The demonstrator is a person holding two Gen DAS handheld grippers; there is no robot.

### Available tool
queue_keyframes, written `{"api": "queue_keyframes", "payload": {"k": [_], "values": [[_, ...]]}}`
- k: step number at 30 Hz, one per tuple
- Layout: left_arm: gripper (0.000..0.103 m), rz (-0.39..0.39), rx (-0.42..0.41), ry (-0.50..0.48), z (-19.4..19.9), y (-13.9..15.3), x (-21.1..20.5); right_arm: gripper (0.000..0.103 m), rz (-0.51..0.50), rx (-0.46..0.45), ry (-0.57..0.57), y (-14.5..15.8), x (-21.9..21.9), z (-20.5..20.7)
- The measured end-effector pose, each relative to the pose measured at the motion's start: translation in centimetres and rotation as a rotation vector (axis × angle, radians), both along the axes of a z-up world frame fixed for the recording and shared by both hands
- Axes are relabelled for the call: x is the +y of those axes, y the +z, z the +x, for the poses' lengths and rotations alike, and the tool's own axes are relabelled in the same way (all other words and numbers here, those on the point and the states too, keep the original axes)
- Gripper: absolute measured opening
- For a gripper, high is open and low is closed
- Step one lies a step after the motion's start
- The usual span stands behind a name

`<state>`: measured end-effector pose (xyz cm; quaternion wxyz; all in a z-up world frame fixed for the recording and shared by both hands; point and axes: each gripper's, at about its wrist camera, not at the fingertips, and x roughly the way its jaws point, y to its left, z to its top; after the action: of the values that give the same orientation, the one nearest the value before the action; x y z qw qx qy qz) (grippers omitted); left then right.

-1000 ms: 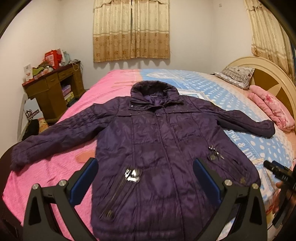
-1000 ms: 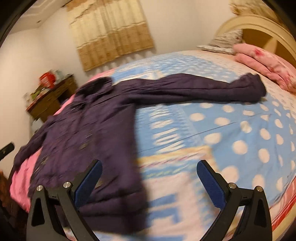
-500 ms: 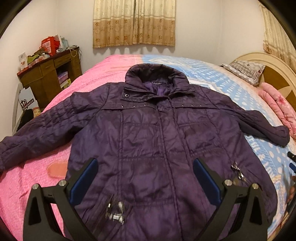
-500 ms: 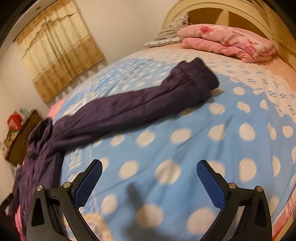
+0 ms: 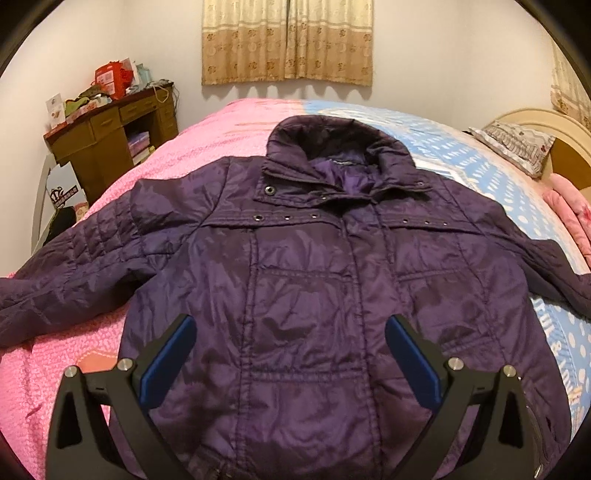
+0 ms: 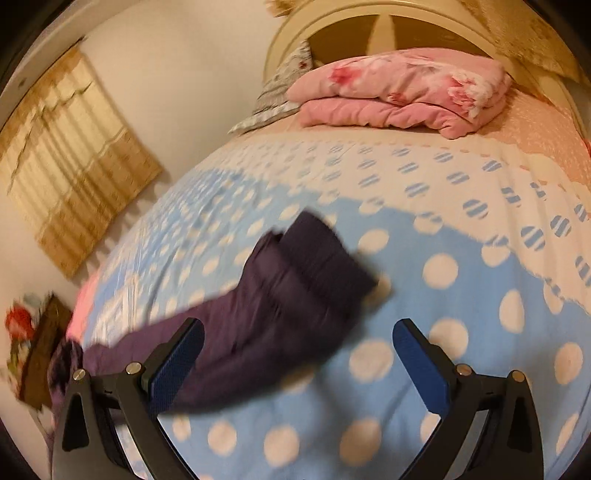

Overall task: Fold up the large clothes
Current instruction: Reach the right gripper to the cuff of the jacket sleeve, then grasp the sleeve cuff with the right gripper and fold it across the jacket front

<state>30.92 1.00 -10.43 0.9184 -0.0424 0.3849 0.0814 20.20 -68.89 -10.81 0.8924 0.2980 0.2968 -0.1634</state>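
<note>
A dark purple quilted jacket lies face up on the bed, collar toward the far wall and both sleeves spread out. My left gripper hovers open over the jacket's lower front, with nothing between its blue pads. In the right wrist view the jacket's right sleeve runs across the blue polka-dot cover, its cuff pointing toward the headboard. My right gripper is open just above that sleeve near the cuff, holding nothing. The view is blurred by motion.
The bed has a pink half and a blue dotted half. A folded pink quilt and a pillow lie by the cream headboard. A cluttered wooden desk stands at the left wall. Curtains hang behind.
My left gripper has moved forward up the jacket, from the hem toward the chest. My right gripper has swung right and closed in along the sleeve toward its cuff. Both stayed open.
</note>
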Motion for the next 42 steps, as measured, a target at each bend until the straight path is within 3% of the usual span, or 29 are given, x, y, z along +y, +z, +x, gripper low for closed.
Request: {"api": "queue_keyframes", "payload": {"k": [6, 10, 12, 13, 17, 22, 29, 35, 42], "values": [[0.103, -0.018, 0.003, 0.031, 0.9, -0.2, 0.9, 0.102, 0.088, 0.016, -0.032, -0.8, -2.1, 2.6], [0.103, -0.047, 0.023, 0.031, 1.0, -1.1, 0.9, 0.102, 0.231, 0.027, -0.008, -2.8, -3.1, 4.4], [0.103, -0.06, 0.036, 0.028, 0.9, -1.6, 0.7, 0.079, 0.234, 0.035, -0.028, -3.4, -3.3, 4.8], [0.103, -0.066, 0.041, 0.03, 0.8, -1.9, 0.7, 0.062, 0.227, 0.032, -0.024, -3.3, -3.2, 4.9], [0.103, -0.121, 0.029, 0.045, 0.0, -1.7, 1.5, 0.046, 0.168, 0.023, 0.004, -2.1, -2.6, 5.2], [0.103, -0.148, -0.005, 0.056, -1.1, -0.8, 2.1, 0.043, 0.068, -0.06, 0.021, 2.8, -1.3, 4.5], [0.103, -0.198, -0.027, 0.047, -2.4, 0.0, 2.6, 0.042, -0.139, -0.182, 0.094, 12.8, 3.4, 5.2], [0.103, -0.225, -0.041, 0.034, -3.2, 0.3, 2.8, 0.042, -0.343, -0.272, 0.22, 20.1, 11.1, 6.0], [0.103, -0.245, -0.071, 0.033, -4.4, 1.0, 3.8, 0.042, -0.538, -0.357, 0.397, 25.2, 21.8, 6.3]]}}
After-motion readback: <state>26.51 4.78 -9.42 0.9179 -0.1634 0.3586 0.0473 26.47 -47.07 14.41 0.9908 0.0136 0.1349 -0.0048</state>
